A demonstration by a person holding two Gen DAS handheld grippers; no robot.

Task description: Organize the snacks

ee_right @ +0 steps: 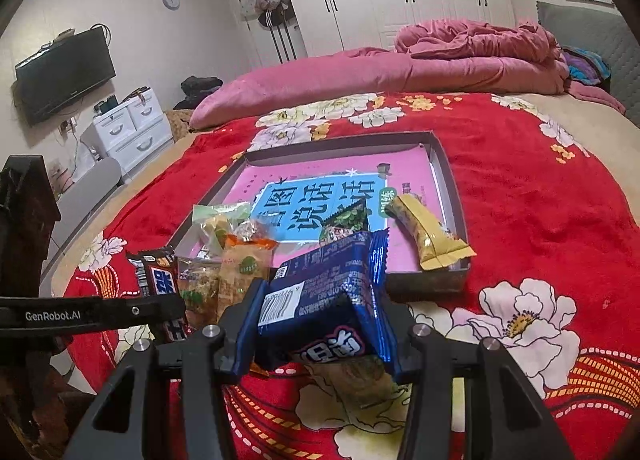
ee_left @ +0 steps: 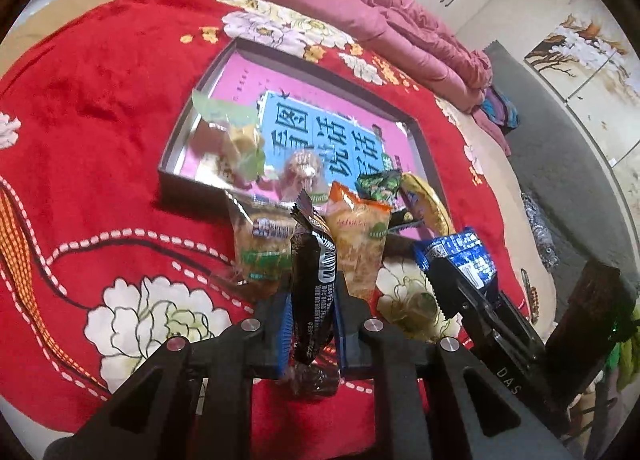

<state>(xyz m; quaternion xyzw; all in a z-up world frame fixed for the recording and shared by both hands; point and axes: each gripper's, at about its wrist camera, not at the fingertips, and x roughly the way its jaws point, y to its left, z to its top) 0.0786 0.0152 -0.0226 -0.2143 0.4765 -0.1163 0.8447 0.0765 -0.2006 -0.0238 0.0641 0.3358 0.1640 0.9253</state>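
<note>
Gripping a dark brown snack bar (ee_left: 314, 284), the left gripper (ee_left: 312, 312) is pressing both blue pads against the wrapper, which is standing nearly upright between them. The right gripper (ee_right: 320, 324) is clamping a crinkled blue snack packet (ee_right: 328, 292), held just off a red floral blanket (ee_right: 540, 220) covering a bed. Both are hanging near the front wall of a shallow grey box (ee_right: 444, 164) with a pink printed sheet lining its floor.

Already lying inside the box are a yellow bar (ee_right: 428, 236) by the right wall, a green patterned packet (ee_right: 348, 220) beside it, and a pale green-and-clear packet (ee_right: 220, 220) toward the left. Two orange-toned packets (ee_right: 244, 268) are sitting at the box's front edge, whether in or out is unclear.

The step in hand looks like carrying both held snacks toward the box. Next, each gripper is likely needing to move forward over the front wall, find a bare patch of pink floor, and spread its jaws to release without knocking the neighbours.
</note>
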